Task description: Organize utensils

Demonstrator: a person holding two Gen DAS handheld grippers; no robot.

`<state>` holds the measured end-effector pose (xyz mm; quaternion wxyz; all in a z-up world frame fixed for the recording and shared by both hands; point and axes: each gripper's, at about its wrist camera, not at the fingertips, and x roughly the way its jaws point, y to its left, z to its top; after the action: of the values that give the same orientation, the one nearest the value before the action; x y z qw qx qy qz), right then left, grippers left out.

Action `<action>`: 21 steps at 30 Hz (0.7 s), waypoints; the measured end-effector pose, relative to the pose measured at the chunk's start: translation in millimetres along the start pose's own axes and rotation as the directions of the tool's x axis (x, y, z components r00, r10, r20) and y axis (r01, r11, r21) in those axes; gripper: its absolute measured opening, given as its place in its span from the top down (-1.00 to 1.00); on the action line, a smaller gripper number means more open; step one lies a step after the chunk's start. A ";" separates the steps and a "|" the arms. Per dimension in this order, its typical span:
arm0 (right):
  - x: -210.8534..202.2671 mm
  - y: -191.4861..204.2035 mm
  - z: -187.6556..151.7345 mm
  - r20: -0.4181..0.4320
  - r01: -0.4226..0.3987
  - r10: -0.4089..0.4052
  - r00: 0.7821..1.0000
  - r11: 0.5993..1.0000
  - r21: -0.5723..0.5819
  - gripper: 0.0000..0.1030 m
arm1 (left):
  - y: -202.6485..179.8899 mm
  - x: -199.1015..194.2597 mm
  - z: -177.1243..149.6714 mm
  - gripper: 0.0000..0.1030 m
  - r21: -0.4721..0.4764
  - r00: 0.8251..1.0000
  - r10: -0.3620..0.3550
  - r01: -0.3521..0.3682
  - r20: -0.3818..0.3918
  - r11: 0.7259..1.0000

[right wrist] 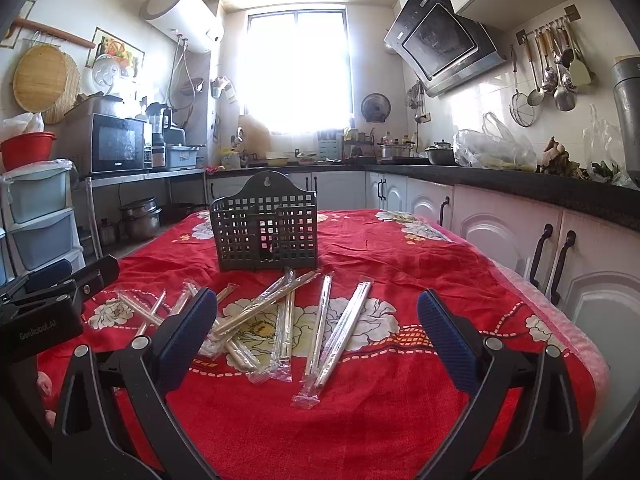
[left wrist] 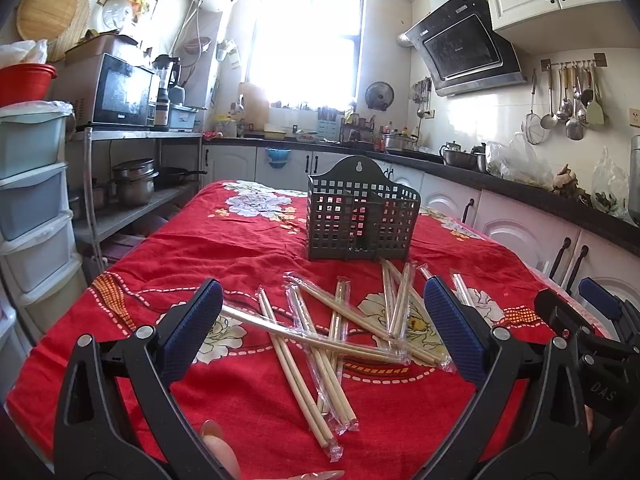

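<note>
Several pairs of wooden chopsticks in clear plastic sleeves (left wrist: 320, 336) (right wrist: 280, 320) lie scattered and crossed on the red flowered tablecloth (left wrist: 248, 248) (right wrist: 420, 256). Behind them stands a dark green perforated utensil holder (left wrist: 362, 216) (right wrist: 266, 226), upright, with a divider inside. My left gripper (left wrist: 324, 320) hovers open above the near side of the pile, nothing between its blue pads. My right gripper (right wrist: 318, 324) is open too, above the right part of the pile. Each gripper shows at the edge of the other's view.
Kitchen cabinets and a dark counter (right wrist: 520, 184) run along the right of the table. A shelf with pots (left wrist: 136, 184) and a plastic drawer unit (left wrist: 36, 200) stand on the left. The table's right edge (right wrist: 560, 320) lies close to the cabinet handles.
</note>
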<state>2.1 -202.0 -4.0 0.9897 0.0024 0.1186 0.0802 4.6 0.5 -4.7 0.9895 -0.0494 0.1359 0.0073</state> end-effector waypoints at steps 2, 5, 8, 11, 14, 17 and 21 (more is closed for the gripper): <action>0.2 -0.2 0.3 0.000 0.002 -0.002 1.000 1.000 0.000 -0.88 | -0.3 0.0 -0.1 -0.80 0.000 1.000 0.000 0.000 0.000 1.000; 0.3 -0.1 0.4 -0.001 0.002 -0.002 1.000 1.000 0.000 -0.88 | -0.1 0.1 -0.1 -0.80 0.000 1.000 0.000 0.000 0.000 1.000; -0.1 0.1 0.0 -0.002 0.000 0.000 1.000 1.000 0.000 -0.88 | -0.1 0.9 -0.8 -0.80 0.001 1.000 -0.002 0.002 -0.005 1.000; 0.4 -0.4 -0.1 0.000 0.000 0.000 1.000 1.000 0.001 -0.88 | -0.1 1.0 -1.1 -0.80 0.001 1.000 -0.003 0.003 -0.005 1.000; 0.5 -0.2 -0.1 -0.003 -0.001 0.001 1.000 1.000 0.000 -0.88 | -0.2 1.0 -0.9 -0.80 0.001 1.000 -0.002 0.002 -0.005 1.000; 0.0 -0.8 0.1 -0.007 -0.003 0.003 1.000 1.000 0.003 -0.88 | -0.1 1.1 -0.9 -0.80 0.000 1.000 -0.001 0.001 -0.006 1.000; -1.5 -0.1 -0.4 -0.006 -0.004 0.004 1.000 1.000 0.005 -0.88 | -1.4 1.6 -2.3 -0.80 0.005 1.000 0.002 -0.002 -0.009 1.000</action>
<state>0.5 -202.4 -4.0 0.9892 0.0051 0.1217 0.0818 5.6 -1.1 -7.2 0.9889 -0.0470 0.1405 0.0078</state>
